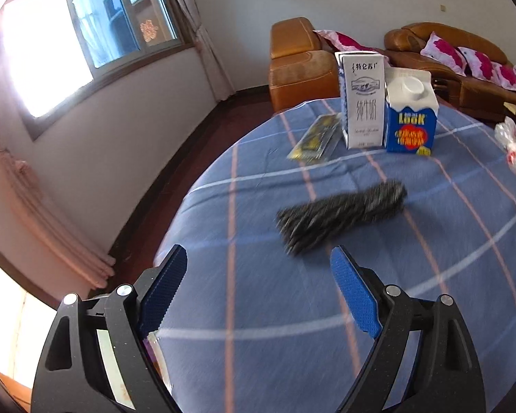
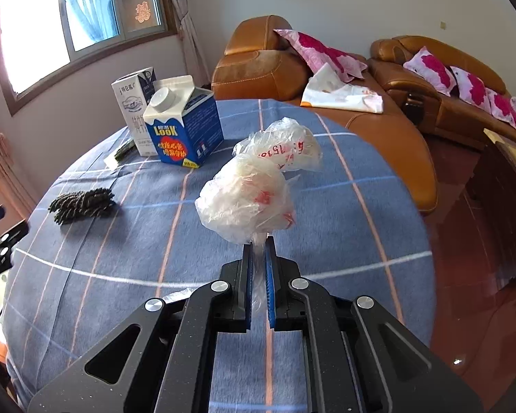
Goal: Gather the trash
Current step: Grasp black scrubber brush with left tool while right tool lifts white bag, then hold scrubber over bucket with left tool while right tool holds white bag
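Both tools share one build. The left gripper (image 1: 258, 272), across the lower frame, has matte black speckled linkage arms with triangular cut-outs, round silver pivot screws and blue textured, saw-edged pads (image 1: 356, 296). The right gripper (image 2: 258, 251), at bottom centre, looks identical.

A crumpled translucent plastic bag (image 2: 254, 189) with red print is held raised above the blue checked tablecloth (image 2: 344, 206), on which a dark crinkled wrapper (image 2: 82, 203), a flat yellow-black packet (image 1: 318, 136), an upright white milk carton (image 1: 363, 99) and a blue gable-top carton (image 1: 411, 117) lie.
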The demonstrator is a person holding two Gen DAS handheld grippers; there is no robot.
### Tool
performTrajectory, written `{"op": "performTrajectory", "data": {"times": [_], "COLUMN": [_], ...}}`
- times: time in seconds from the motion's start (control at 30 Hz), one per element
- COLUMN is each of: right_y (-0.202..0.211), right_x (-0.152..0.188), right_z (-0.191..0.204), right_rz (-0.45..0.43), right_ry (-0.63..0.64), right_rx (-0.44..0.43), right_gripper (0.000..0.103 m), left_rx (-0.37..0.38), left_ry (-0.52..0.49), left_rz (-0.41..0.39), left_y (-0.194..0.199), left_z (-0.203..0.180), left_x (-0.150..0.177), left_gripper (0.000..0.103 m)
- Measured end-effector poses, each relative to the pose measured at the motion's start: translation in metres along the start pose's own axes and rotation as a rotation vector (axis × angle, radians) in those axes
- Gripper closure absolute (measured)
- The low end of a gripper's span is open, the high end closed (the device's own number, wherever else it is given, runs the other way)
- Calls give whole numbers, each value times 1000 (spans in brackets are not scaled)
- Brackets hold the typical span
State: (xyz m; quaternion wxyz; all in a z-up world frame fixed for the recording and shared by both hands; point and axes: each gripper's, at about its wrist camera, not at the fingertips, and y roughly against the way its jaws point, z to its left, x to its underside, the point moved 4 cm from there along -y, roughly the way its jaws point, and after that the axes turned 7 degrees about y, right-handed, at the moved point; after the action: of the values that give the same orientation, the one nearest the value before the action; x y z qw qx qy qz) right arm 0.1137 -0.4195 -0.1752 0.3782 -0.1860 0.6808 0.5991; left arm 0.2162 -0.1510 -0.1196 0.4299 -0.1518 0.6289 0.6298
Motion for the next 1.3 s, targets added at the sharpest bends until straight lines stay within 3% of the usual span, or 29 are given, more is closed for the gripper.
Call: {"op": "performTrajectory", "data": {"times": [0.1, 0.2, 0.27, 0.37, 0.57, 0.9, 1.3], "right_y": [-3, -11, -12, -12, -11, -2, 14], "right_x": [-7, -13, -13, -14, -17, -18, -11], "right_z": [-3, 3, 8, 13, 28, 108, 196], "right_rz": [-6, -1, 1, 2, -5, -47, -75], "right_ry": [1, 22, 42, 56, 77, 199, 336], "right_rx": [5, -8, -17, -31, -59, -205, -298], "right_gripper": [95, 95, 95, 95, 95, 95, 95], "left_rx": [8, 52, 92, 133, 142, 40, -68], "left_ry": [5, 40, 44, 24, 15, 100, 168], "left_rz": [29, 87, 117, 124, 102, 3, -23], "left_y": [-27, -51, -62, -64, -47, 34, 77], "left_z": [-9, -14, -20, -30, -26, 44, 112], "left_x": [-13, -14, -12, -8, -8, 18, 61], "left_gripper": [23, 38, 63, 87, 92, 92, 92]}}
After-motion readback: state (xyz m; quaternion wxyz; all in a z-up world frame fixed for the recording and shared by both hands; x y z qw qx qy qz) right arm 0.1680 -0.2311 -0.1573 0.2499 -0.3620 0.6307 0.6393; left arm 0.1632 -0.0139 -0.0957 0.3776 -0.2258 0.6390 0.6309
